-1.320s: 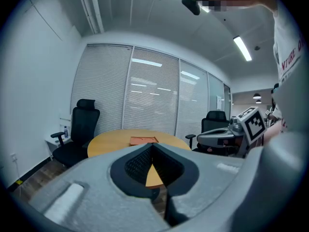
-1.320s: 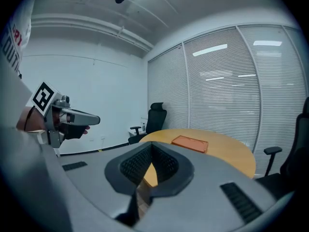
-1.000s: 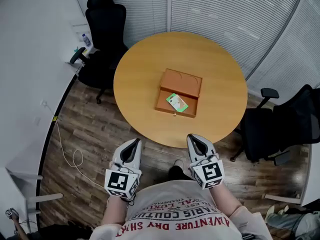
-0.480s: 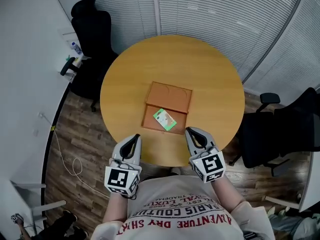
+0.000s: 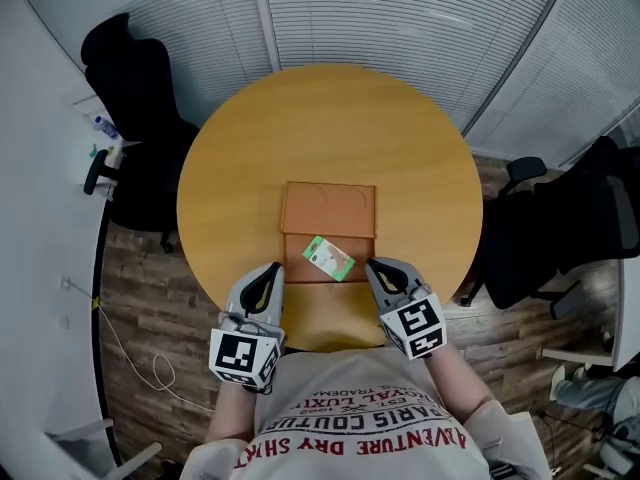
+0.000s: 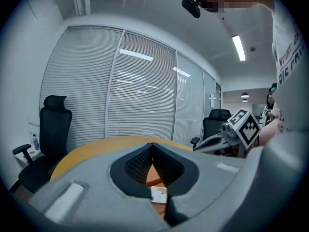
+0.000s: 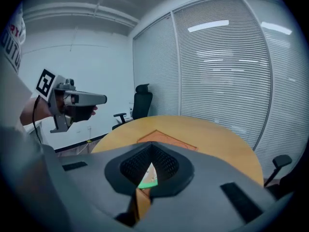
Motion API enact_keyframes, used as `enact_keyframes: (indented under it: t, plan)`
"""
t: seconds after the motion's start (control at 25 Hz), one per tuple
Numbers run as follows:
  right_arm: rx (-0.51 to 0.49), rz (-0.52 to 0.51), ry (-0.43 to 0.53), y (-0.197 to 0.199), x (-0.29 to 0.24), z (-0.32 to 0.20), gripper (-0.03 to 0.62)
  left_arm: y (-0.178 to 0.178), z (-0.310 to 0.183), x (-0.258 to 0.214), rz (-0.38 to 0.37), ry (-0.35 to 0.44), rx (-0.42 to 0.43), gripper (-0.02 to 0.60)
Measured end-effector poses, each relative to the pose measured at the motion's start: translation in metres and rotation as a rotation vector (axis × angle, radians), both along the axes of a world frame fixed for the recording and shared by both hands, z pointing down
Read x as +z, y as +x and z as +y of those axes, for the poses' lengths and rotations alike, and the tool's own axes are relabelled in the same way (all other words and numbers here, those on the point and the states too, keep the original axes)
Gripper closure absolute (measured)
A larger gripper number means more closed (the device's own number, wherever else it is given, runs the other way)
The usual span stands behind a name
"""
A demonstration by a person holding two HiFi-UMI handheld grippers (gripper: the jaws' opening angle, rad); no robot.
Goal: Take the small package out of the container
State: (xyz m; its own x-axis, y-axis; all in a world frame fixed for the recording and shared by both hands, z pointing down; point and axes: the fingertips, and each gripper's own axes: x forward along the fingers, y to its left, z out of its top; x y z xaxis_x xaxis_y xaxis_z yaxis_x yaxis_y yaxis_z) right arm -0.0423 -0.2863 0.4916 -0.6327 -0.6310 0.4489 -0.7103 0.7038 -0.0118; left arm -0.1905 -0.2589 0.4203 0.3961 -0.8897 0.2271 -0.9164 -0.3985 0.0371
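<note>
A brown container (image 5: 328, 208) lies open in the middle of the round wooden table (image 5: 420, 158), lid folded back. A small green and white package (image 5: 329, 257) rests in its near tray. My left gripper (image 5: 272, 272) hovers shut over the table's near edge, just left of the tray's front. At the tray's front right, my right gripper (image 5: 373, 266) is held shut too, with nothing in it. Each gripper view shows closed jaws (image 6: 153, 146) (image 7: 151, 146) with the package (image 6: 159, 194) (image 7: 147, 178) seen through the gap below the tips.
Black office chairs stand at the table's left (image 5: 130, 78) and right (image 5: 560, 228). Window blinds (image 5: 400, 18) run behind the table. A bottle (image 5: 103, 126) sits on a white ledge at the far left. A cable (image 5: 130, 348) lies on the wood floor.
The person has stepped up to the table. Both grippers, earlier short of the table, now reach over its near edge beside the container. Their jaws have stayed closed.
</note>
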Motion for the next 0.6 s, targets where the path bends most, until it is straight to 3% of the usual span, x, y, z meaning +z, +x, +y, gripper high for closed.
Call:
enact_keyframes:
  t: [0.2,0.36,0.6]
  plan:
    - [0.041,0.096,-0.143,-0.028,0.043,-0.005,0.586,-0.019,-0.030,0.016,0.016,-0.031,0.133,0.569]
    - [0.015,0.176,-0.235,-0.048,0.082,-0.004,0.579,-0.033,-0.041,0.033,0.026,-0.053,0.203,0.569]
    - [0.001,0.351,-0.263,-0.062,0.132,-0.023,0.381,-0.059,-0.060,0.065,0.054,-0.109,0.221,0.569]
